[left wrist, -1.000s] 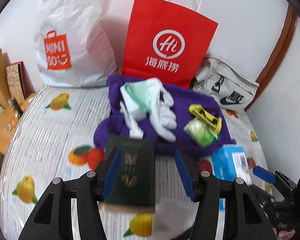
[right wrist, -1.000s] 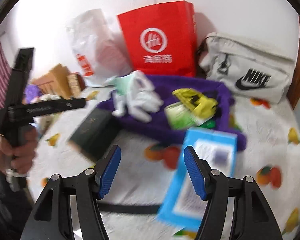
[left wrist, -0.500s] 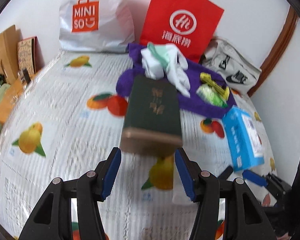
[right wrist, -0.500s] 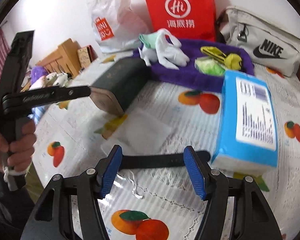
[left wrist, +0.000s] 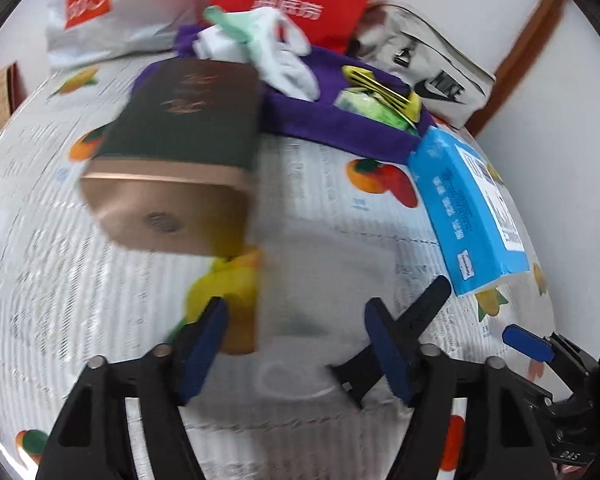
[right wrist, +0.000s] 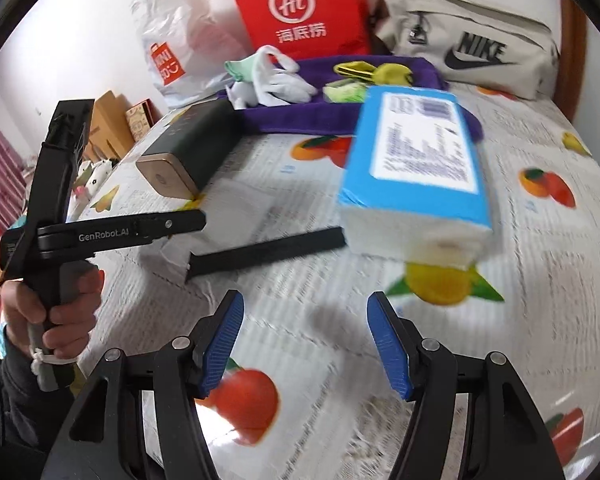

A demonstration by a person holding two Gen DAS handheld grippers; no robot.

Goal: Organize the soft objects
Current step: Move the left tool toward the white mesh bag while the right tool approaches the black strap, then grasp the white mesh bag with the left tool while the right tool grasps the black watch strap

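Left gripper (left wrist: 296,344) agape, near table (left wrist: 60,280) edge

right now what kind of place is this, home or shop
Most likely a home: a table under a fruit-print cloth, shopping bags such as the red paper bag against the wall, and a Nike pouch beside them.

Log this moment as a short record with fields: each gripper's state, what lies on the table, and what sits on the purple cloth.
left gripper: open, empty
right gripper: open, empty
table: fruit-print cover
dark green box with gold end: lying flat
blue tissue pack: lying flat
black strap: between box and pack
purple cloth: holds white gloves, yellow and green items
behind: red paper bag, grey Nike bag
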